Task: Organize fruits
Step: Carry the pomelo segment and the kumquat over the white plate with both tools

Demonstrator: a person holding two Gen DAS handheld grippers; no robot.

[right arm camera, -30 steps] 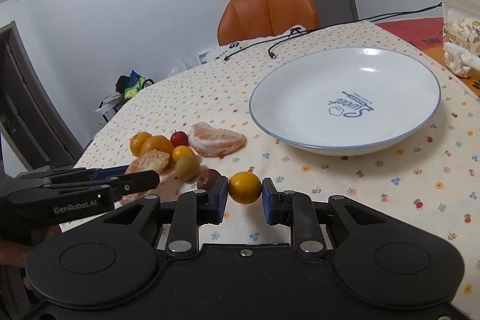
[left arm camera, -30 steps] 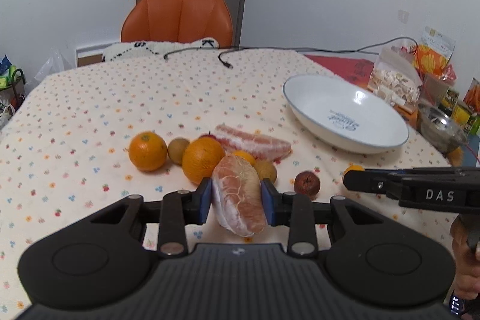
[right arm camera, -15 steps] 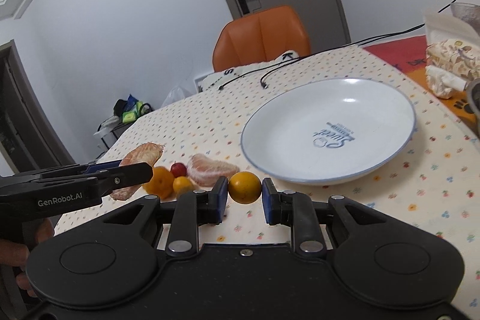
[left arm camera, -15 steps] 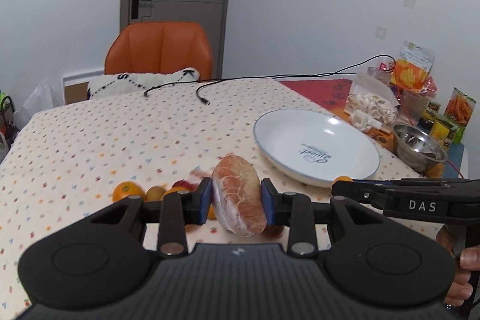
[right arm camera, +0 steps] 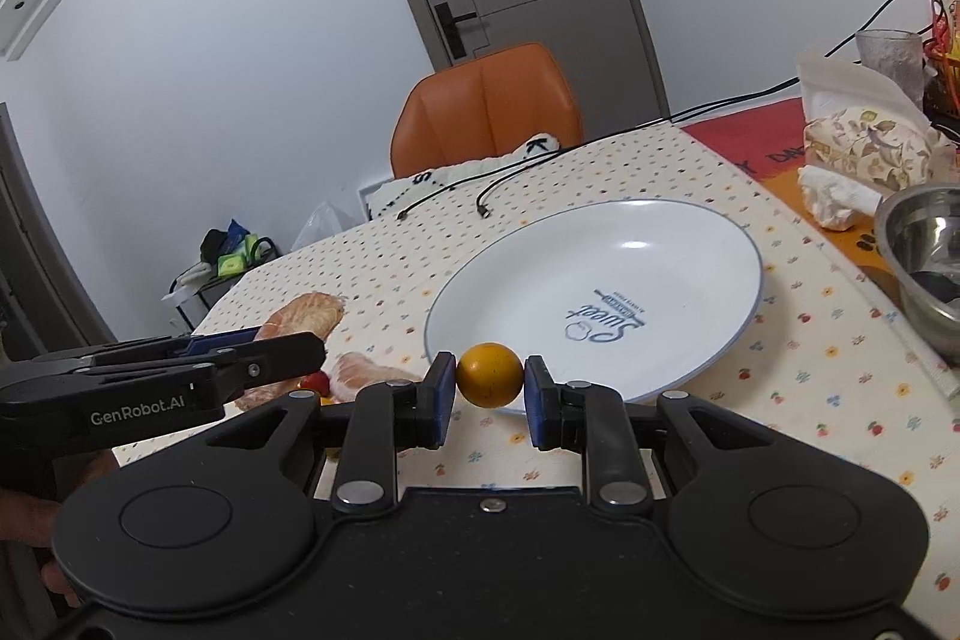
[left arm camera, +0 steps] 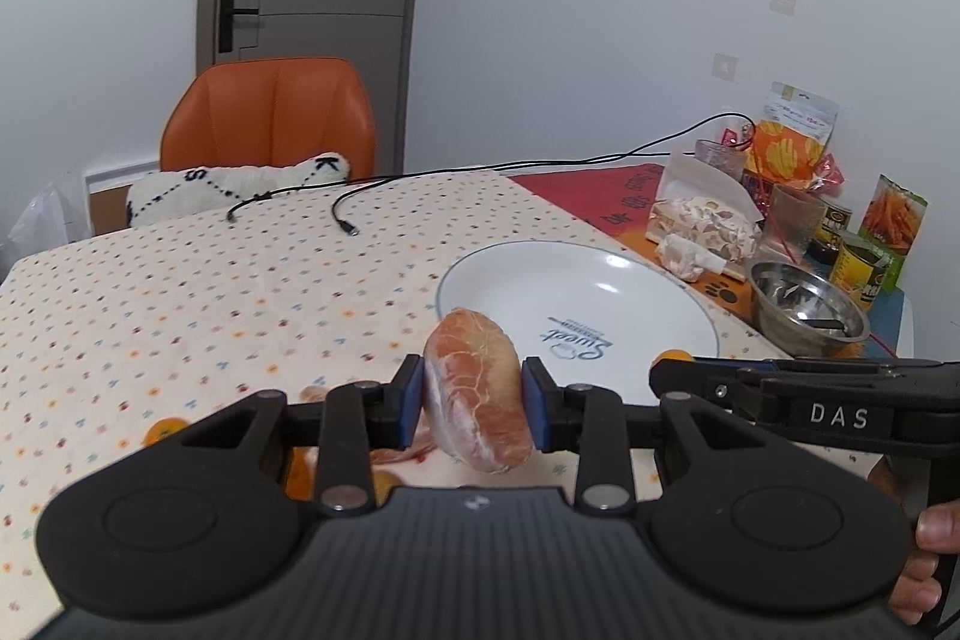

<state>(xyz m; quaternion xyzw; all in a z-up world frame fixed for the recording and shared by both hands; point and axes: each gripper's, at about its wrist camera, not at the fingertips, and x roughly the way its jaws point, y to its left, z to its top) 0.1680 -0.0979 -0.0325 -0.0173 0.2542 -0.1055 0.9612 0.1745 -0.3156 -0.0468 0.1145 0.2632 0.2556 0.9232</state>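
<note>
- The left gripper [left arm camera: 472, 403] is closed on a peeled pomelo segment [left arm camera: 477, 391]; both blue pads press its sides, and the segment stands almost upright between them, held above the table.
- In the left wrist view this segment is in front of the near rim of the white plate [left arm camera: 660, 280], not on it.
- The right gripper [right arm camera: 489, 391] is closed on a small round orange fruit [right arm camera: 489, 374], probably a kumquat or a small mandarin; the pads touch it on the left and on the right.
- In the right wrist view the small fruit is in the air just before the near edge of the plate, which has a blue rim and the word "Sweet" printed inside.
- The plate holds no fruit.
- A second pomelo segment [right arm camera: 369, 376] lies on the dotted tablecloth [left arm camera: 180, 292], left of the plate, and a small red fruit [right arm camera: 317, 382] is just beside it.
- More orange fruits [left arm camera: 162, 430] lie on the cloth on the left, partly hidden behind the left gripper body.
- A steel bowl [left arm camera: 807, 307] stands to the right of the plate, near snack packets and cans.
- An orange chair [left arm camera: 267, 121] stands at the far side of the table, and black cables [left arm camera: 342, 214] lie on the cloth there.
</note>
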